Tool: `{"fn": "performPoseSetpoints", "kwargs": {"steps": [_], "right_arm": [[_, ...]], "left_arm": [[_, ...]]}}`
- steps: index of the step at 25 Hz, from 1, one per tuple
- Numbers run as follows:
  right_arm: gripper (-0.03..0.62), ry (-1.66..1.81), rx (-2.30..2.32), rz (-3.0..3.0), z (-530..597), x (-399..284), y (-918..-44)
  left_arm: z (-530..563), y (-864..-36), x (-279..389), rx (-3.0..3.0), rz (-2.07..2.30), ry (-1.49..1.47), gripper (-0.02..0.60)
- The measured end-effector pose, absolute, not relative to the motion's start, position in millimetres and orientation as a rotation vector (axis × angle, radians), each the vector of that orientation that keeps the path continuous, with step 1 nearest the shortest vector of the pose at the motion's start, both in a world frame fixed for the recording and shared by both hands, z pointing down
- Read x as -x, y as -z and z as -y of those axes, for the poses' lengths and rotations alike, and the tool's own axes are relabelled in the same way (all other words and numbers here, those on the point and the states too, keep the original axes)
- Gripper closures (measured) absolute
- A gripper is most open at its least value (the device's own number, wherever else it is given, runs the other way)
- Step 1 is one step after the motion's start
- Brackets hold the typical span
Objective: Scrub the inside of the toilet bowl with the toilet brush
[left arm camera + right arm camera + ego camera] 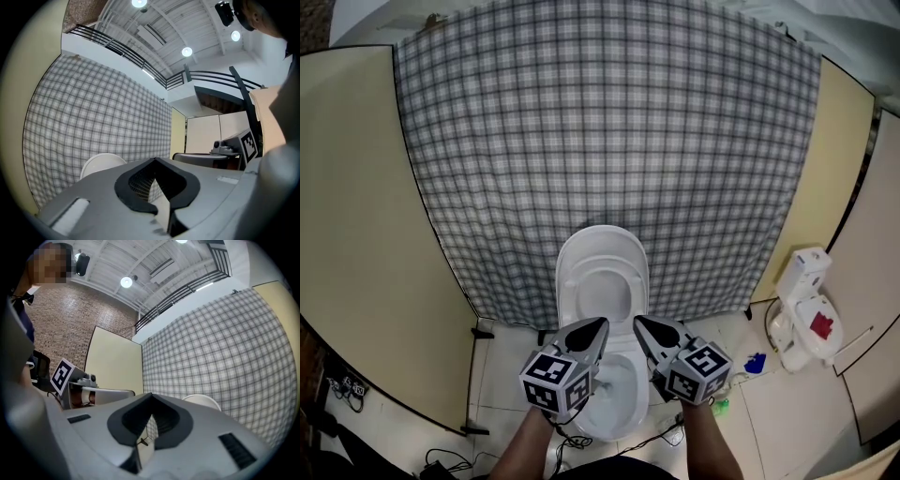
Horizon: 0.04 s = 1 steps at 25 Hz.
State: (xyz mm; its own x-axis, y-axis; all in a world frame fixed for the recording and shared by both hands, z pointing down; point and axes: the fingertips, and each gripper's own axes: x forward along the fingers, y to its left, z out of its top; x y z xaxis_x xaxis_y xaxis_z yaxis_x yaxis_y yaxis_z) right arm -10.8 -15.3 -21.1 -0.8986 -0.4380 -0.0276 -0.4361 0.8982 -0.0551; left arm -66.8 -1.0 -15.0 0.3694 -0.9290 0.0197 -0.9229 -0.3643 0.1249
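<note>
Holding both grippers over the white ceramic toilet bowl (639, 412), its lid raised, I see my left gripper (601, 324) and right gripper (637, 322) each closed tight on nothing. I can't spot the toilet brush in any view, so I judge scrubbing hasn't started and fetching it comes first.

White toilet (602, 272); behind it a grey-and-white checked cloth (609, 131); either side of it plain cream panels (366, 206); right of it a blue thing (756, 363)
</note>
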Motion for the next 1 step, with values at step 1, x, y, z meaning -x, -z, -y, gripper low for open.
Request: {"fn": "performPoseSetpoints", "kwargs": {"steps": [1], "right_arm": [[0.589,0.071,0.696,-3.023,13.4,10.2,21.0]], "left_arm": [[-0.9,14.5,65.7,-2.502,1.700,0.083,0.573]]}}
